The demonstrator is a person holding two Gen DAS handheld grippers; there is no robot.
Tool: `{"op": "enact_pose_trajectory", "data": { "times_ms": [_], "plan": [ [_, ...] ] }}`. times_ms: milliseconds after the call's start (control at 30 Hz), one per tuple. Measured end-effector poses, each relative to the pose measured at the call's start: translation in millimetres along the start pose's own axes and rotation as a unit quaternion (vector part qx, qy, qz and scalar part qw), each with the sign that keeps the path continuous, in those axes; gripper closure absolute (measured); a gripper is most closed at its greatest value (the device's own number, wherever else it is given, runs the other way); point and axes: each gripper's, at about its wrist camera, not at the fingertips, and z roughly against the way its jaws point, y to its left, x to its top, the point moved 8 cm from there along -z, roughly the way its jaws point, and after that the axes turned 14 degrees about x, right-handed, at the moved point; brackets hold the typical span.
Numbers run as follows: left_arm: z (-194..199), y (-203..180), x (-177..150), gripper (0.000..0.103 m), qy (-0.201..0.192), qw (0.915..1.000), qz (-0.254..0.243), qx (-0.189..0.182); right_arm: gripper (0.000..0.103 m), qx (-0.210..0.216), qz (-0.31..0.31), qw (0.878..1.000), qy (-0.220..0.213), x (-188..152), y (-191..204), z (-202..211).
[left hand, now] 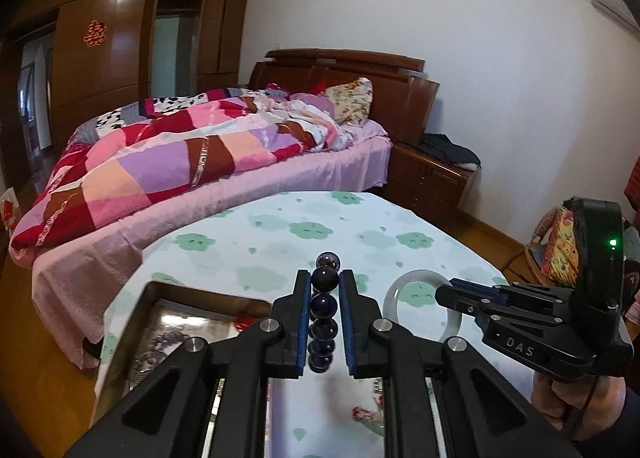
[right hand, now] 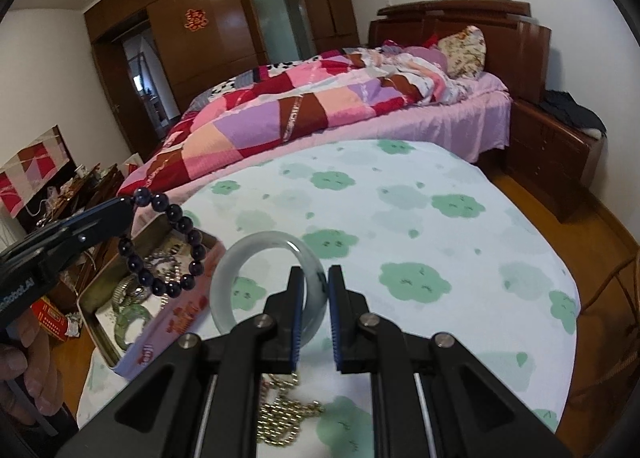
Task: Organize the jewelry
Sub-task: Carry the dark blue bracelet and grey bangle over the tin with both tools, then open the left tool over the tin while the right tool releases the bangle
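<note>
- A dark beaded bracelet [left hand: 322, 322] is being gripped between the pads of the left gripper [left hand: 325, 322] and is being held in the air, hanging as a loop at about 9 o'clock in the right wrist view, above the open tin [right hand: 208, 300].
- A pale jade bangle [right hand: 264, 290] is being clamped edge-on by the right gripper [right hand: 314, 318]; it is being carried clear of the tabletop [right hand: 440, 258], at about 3 o'clock of the bracelet in the left wrist view.
- The step in hand is judged to be the carrying of both pieces toward storage, with neither yet being set down.
- The next move is judged to call for the bracelet being lowered over the tin's opening and released there, then the bangle being brought across toward 9 o'clock and eased in flat, so that hard stone is not being dropped onto metal.
- The tin, a shallow rectangular metal box with printed pink sides, is being used as the container: a metal watch band, a green bangle and silvery chain pieces are being kept in it, loosely heaped.
- A gold ball chain [right hand: 286, 414] is being left on the cloth-covered tabletop at 6 o'clock, under the right gripper, outside the tin.
- A bed with a patchwork quilt [right hand: 300, 114] is being seen beyond the tabletop at 12 o'clock.
</note>
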Motion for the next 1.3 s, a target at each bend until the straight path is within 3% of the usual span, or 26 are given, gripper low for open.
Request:
{"op": "enact_pose_trajectory", "data": {
  "times_ms": [333,733,1300],
  "plan": [
    [0.7,47.7,5.3,0.09,-0.008,0.9987,0.033,0.039,0.089,0.027,0.033,0.999,0.006,18.2,37.5,-23.8],
    [-17.2,92.6,-5.4,0.09,0.01,0.9956,0.058,0.073,0.089,0.048,0.052,0.997,0.027,26.4,65.7,-57.5],
    [-40.3,120.3,-19.4,0.09,0.039,0.9922,0.063,0.1,0.089,0.07,0.079,0.993,0.054,27.0,103.6,-97.3]
  ]
}}
